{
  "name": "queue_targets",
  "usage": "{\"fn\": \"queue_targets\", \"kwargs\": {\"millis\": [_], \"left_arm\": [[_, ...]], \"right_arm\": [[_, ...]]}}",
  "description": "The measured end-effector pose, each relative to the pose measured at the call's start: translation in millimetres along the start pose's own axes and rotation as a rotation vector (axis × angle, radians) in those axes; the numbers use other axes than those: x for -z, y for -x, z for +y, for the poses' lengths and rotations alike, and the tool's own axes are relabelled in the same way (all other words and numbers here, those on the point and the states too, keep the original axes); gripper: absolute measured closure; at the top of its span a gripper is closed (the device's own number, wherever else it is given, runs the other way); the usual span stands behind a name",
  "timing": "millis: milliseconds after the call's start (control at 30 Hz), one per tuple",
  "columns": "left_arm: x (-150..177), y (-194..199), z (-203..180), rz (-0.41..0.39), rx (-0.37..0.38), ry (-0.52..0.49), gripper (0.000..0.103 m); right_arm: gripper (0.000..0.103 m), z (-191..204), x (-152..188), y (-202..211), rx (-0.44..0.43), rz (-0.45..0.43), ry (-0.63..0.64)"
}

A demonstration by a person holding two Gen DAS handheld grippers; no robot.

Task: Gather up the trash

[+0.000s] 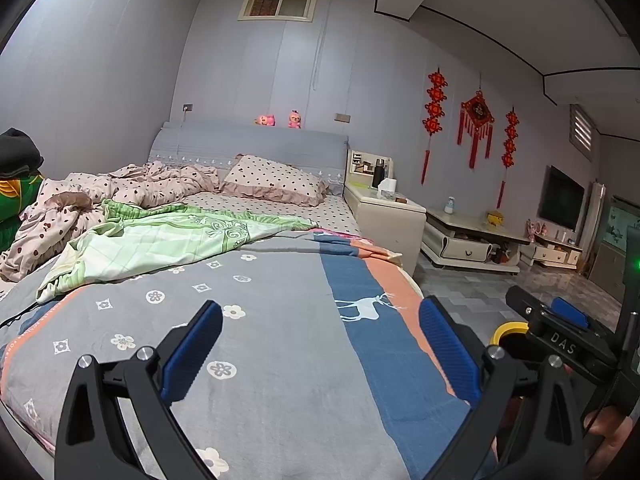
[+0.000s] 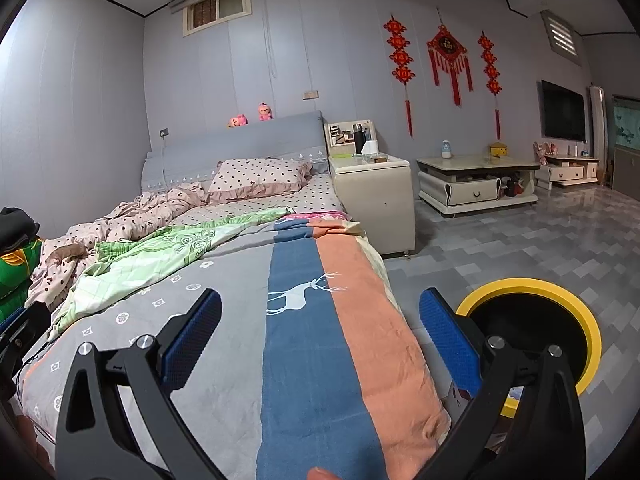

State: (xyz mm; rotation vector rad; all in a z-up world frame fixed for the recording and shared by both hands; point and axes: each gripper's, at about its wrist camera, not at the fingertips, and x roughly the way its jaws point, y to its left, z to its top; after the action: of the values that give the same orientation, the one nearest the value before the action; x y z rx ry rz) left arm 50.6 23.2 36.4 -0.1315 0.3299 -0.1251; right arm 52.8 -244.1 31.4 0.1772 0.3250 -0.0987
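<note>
My left gripper point(image 1: 320, 344) is open and empty above the foot of the bed point(image 1: 280, 320), over a grey, blue and orange blanket. My right gripper point(image 2: 320, 340) is open and empty above the same blanket point(image 2: 304, 320), nearer the bed's right edge. A round bin with a yellow rim point(image 2: 560, 292) and a black inside stands on the floor right of the bed, under my right finger. Its rim also shows in the left wrist view point(image 1: 510, 330). The right gripper shows at the right edge of the left wrist view point(image 1: 560, 328). No trash item is visible on the bed.
A green quilt point(image 1: 160, 240) and a dotted pink duvet point(image 1: 120, 188) lie rumpled on the bed. A cream nightstand point(image 2: 372, 200) stands by the headboard. A low table point(image 2: 476, 184) and TV point(image 2: 562, 112) are along the right wall. Grey tiled floor point(image 2: 520, 240) lies right of the bed.
</note>
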Motion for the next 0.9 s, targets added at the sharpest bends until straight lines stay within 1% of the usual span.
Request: {"fn": "queue_targets", "kwargs": {"millis": [900], "left_arm": [[3.6, -3.0, 0.7, 0.012, 0.014, -0.002, 0.008]], "right_arm": [[0.008, -0.9, 8.0, -6.9, 0.008, 0.032, -0.021]]}}
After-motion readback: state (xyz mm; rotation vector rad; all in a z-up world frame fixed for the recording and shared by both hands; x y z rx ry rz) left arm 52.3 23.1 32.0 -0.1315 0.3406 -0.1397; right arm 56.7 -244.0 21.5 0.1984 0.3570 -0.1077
